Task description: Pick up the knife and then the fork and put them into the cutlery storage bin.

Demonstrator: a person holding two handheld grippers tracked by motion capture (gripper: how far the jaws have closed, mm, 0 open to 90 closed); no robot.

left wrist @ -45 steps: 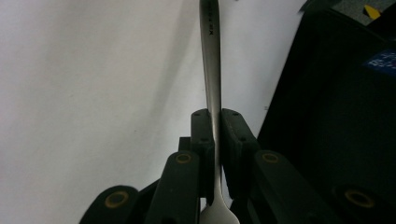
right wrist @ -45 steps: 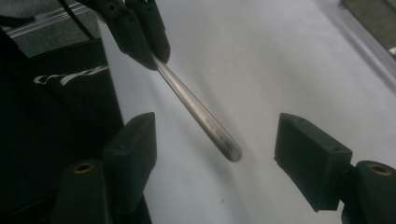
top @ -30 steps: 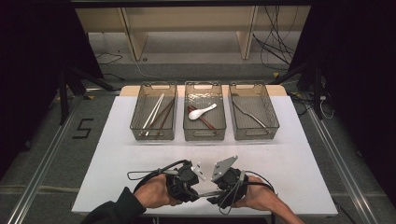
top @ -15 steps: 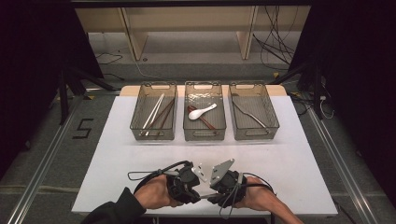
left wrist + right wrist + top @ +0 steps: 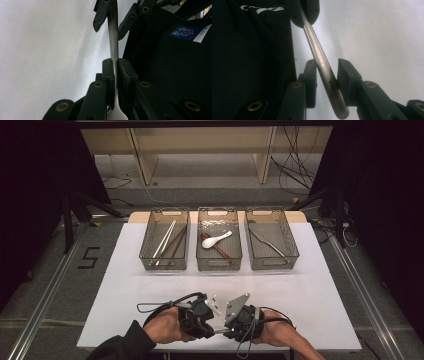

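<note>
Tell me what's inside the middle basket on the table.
The middle basket holds a white spoon lying across a dark red utensil. The mesh wall and the spoon cover part of the red piece, so its type isn't clear.

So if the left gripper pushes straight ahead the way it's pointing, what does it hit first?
Probably the right gripper. The two face each other along the metal utensil, which the left gripper clamps, and the right one's fingers sit directly ahead around the handle. Depth is unclear.
</note>
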